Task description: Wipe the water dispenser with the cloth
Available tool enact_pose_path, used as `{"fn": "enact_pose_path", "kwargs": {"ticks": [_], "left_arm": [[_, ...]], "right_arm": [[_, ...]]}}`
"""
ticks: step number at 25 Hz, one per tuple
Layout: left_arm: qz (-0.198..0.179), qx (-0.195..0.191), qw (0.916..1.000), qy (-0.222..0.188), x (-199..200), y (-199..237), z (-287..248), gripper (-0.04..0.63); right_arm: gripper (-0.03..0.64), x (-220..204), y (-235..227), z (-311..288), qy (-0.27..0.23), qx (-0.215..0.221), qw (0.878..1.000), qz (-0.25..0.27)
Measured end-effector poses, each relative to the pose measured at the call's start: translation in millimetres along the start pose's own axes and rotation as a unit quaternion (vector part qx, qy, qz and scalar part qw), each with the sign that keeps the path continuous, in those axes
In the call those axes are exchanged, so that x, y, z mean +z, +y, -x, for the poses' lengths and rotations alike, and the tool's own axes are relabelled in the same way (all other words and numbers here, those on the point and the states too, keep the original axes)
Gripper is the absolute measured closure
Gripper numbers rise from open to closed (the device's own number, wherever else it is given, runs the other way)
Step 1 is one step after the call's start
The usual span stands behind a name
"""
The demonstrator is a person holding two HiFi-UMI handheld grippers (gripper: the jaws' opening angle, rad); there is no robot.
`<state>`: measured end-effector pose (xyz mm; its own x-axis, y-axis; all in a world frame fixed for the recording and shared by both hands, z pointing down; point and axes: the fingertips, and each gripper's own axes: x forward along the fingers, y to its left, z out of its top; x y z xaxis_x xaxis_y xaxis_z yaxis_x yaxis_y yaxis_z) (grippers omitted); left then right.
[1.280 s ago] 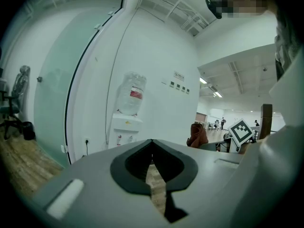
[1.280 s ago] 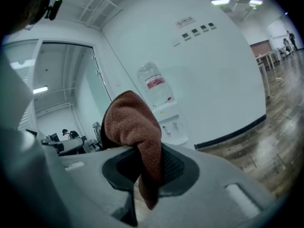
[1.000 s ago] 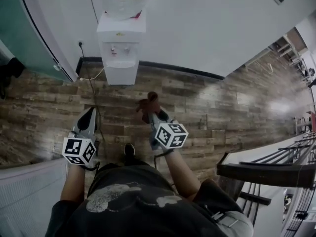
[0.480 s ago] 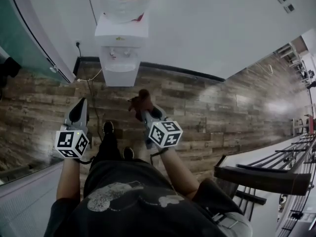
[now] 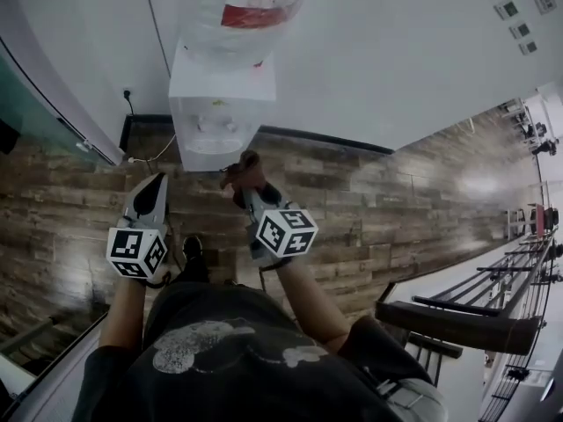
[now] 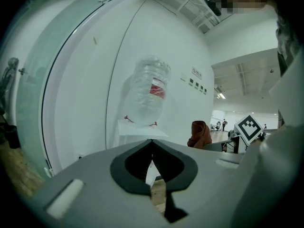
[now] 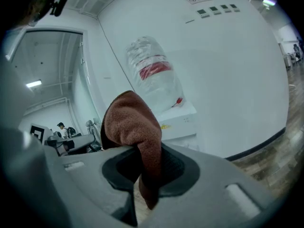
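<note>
Cloth [image 7: 132, 122], rust-brown and bunched, is clamped between the jaws of the right gripper [image 7: 142, 175]. Most of it stands up above the jaws, and a short tail hangs below. In the head view the cloth [image 5: 243, 167] is held up before the lower front of the white water dispenser [image 5: 220, 117]. It is near the dispenser, but no contact can be confirmed. Wiping is judged not yet begun.

Several risks are foreseen. The grip is taken on a narrow fold, so the cloth may be dragged out of the jaws if it is rubbed hard across the casing. If the bunch is flattened under pressure, the casing may be struck or scratched by the hard jaw tips. The taps [image 5: 214, 127] lie close to the likely wiping path. Water may be released onto the wooden floor [image 5: 369, 200] if one is pushed. The inverted bottle [image 5: 253, 11] on top may be rocked by a strong sideways push.

The left gripper [image 5: 151, 199] is held lower and to the left, with its jaws drawn together on nothing. A cable [image 5: 148, 155] runs from the wall socket along the floor beside the dispenser and may be snagged by a foot.
</note>
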<state>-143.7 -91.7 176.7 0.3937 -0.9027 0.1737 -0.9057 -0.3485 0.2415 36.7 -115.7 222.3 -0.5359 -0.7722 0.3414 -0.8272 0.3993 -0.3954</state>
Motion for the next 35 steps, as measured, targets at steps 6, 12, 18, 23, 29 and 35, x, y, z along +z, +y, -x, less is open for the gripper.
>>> {"fn": "enact_pose_path", "kwargs": {"ticks": [6,12,18,23,29,35], "left_arm": [[0.006,-0.024,0.9995,0.021,2.5,36.3,-37.4,0.575],[0.004,-0.026,0.9991,0.033,7.0,64.1,-71.3,0.575],[0.01,-0.004,0.9987,0.049,-0.6,81.9,-98.2,0.575],[0.018,0.016,0.998,0.058,-5.6,97.1,-110.9,0.575],[0.024,0.039,0.9968,0.065,-9.4,112.5,-120.0,0.575],[0.024,0.041,0.9959,0.077,-16.0,112.3,-128.5,0.575]], "right_arm": [[0.557,11.3,30.8,-66.5,0.016,0.018,1.0,0.013],[0.557,17.0,53.5,-126.7,0.027,0.043,0.999,0.017],[0.557,11.8,62.6,-184.7,0.059,0.078,0.995,0.019],[0.557,6.6,72.5,-221.7,0.082,0.104,0.991,0.027],[0.557,-5.1,68.9,-254.4,0.11,0.113,0.987,0.04],[0.554,-0.9,51.3,-259.5,0.102,0.107,0.989,0.027]]}}
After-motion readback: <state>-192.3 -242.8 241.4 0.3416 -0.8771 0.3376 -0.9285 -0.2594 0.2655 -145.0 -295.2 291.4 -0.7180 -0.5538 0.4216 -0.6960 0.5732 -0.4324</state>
